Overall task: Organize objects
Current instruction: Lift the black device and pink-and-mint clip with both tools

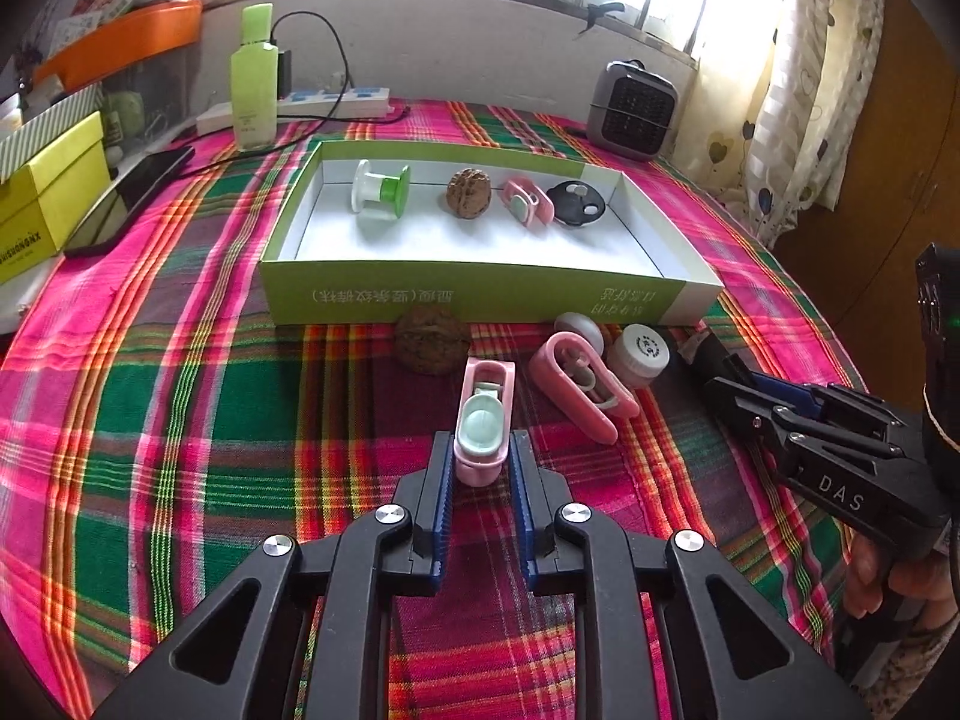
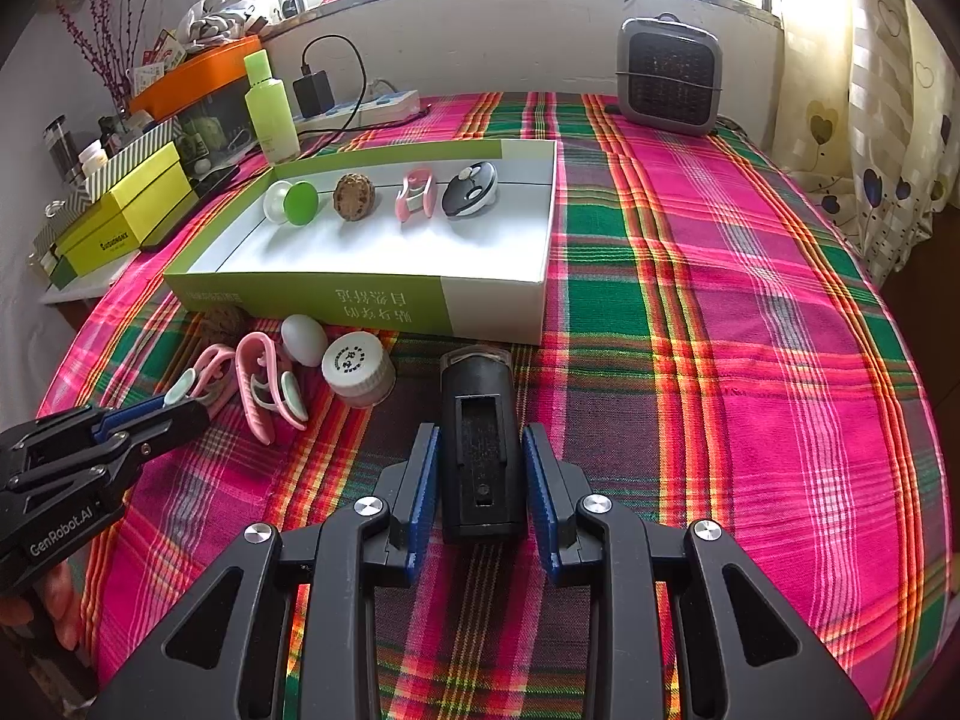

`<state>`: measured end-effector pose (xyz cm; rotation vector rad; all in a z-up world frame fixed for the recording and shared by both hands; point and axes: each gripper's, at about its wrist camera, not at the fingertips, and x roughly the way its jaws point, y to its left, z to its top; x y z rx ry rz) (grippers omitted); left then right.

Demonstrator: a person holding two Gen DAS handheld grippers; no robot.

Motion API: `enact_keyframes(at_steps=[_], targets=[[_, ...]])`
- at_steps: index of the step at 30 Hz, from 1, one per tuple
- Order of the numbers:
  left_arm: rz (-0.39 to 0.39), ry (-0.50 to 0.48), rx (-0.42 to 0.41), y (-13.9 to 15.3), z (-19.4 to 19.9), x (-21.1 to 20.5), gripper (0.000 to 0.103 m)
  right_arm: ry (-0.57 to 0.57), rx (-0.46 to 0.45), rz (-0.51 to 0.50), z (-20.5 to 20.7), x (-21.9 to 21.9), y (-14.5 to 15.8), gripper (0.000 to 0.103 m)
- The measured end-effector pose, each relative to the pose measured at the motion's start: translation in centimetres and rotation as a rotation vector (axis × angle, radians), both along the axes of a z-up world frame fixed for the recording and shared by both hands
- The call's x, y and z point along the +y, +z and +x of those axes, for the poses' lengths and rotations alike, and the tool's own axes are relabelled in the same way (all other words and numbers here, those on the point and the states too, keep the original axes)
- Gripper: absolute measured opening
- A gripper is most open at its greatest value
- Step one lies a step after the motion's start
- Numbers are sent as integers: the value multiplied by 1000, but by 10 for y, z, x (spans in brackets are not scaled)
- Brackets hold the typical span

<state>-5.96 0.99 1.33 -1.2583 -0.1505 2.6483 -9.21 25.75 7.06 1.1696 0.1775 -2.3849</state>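
Bright window light falls across a plaid tablecloth (image 1: 180, 420) where a shallow green-and-white box (image 1: 480, 291) lies open. 4 items already sit in a row along its far side: a green-and-white spool (image 1: 381, 189), a walnut (image 1: 468, 192), a pink clip (image 1: 528, 201) and a black disc (image 1: 577, 203), which suggests each loose thing on the cloth is meant to join its match inside.

The left gripper (image 1: 480, 462) is clamped tight on the near end of a second pink clip (image 1: 483, 420), low on the cloth, probably ready to lift. The right gripper (image 2: 480, 468) grips a black oblong device (image 2: 480, 450) between its blue pads, lying lengthwise on the cloth and aimed at the box's near wall.

A third pink clip (image 1: 582, 384), a white cap (image 1: 639, 354), a small white round piece (image 1: 579, 330) and a second walnut (image 1: 432, 339) crowd the strip just before that wall. The wall itself stands between both held items and the tray floor, so each needs raising clear of it.
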Motion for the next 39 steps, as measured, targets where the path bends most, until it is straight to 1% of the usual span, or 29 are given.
enact_keyframes(at_steps=[5,7,10,13,27,33,38,39], targets=[[-17,2,-6,0,-4,2,17,1,1,1,0,0,0,29],[-19,2,-4,-1,-5,3,23,1,0,0,0,0,0,29],[-31,-2,-2,-1,-10,4,27,3,1,1,0,0,0,29],[-49,-3,1,-1,-15,6,30,2,0,1,0,0,0,29],[-65,-4,3,-1,-23,10,29,3,2,8,-1,-1,0,29],[-68,12,1,-1,-28,7,21,3,5,14,0,-3,0,29],[-68,14,1,-1,-28,7,20,3,7,21,0,-3,-1,29],[-68,15,1,-1,-28,7,18,2,7,21,0,-3,-1,29]])
